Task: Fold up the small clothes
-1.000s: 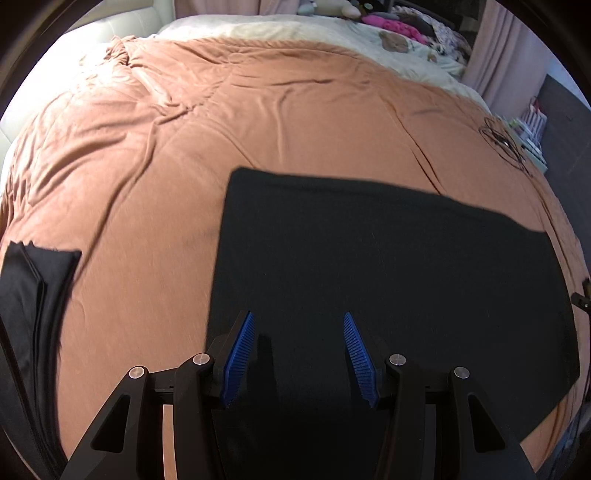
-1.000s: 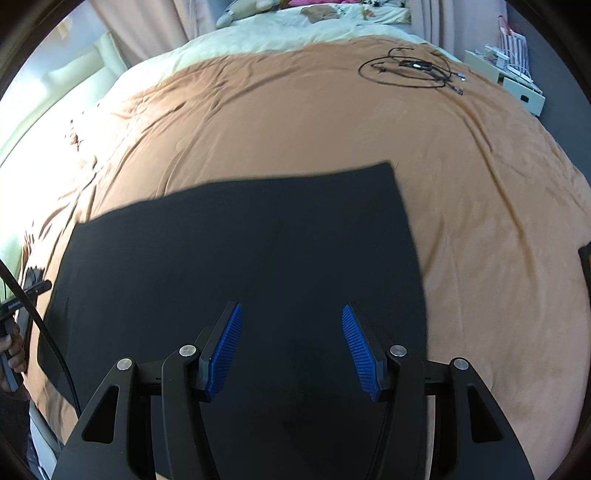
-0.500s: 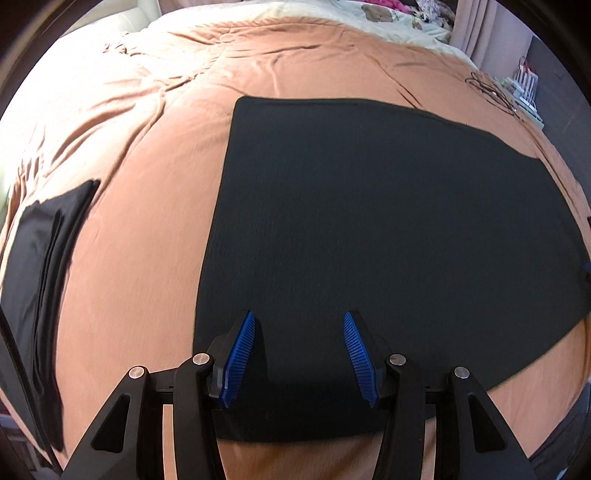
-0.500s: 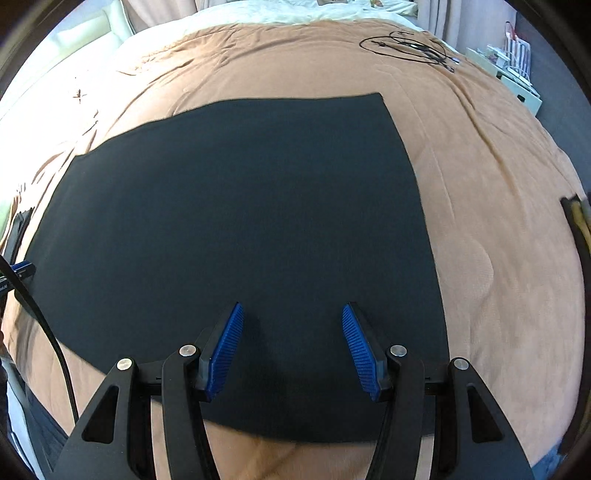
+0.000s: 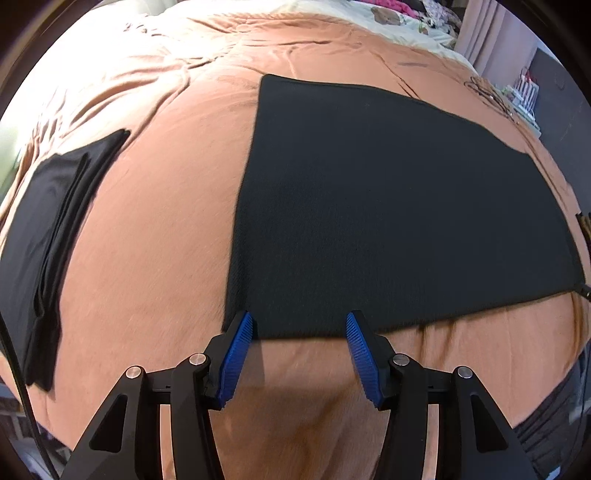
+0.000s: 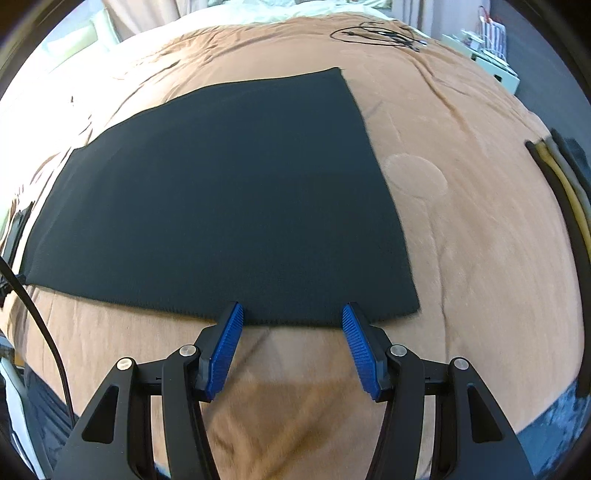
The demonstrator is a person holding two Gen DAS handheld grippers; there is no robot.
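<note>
A flat black cloth [image 5: 388,206] lies spread on the brown bedspread [image 5: 155,236]; it also shows in the right wrist view [image 6: 221,199]. My left gripper [image 5: 299,325] is open and empty, its blue fingertips at the cloth's near edge by its near left corner. My right gripper [image 6: 291,317] is open and empty, its fingertips at the near edge close to the cloth's near right corner. Neither gripper holds the cloth.
A folded black garment [image 5: 48,229] lies at the left of the bed. Stacked dark and tan folded items [image 6: 565,184] lie at the right edge. A black cable coil [image 6: 376,35] lies far back. A cable [image 6: 37,325] hangs at the left.
Both grippers have drawn back toward me and stayed open. Their fingertips were over the cloth's middle; now they sit at its near edge, with bare bedspread below them.
</note>
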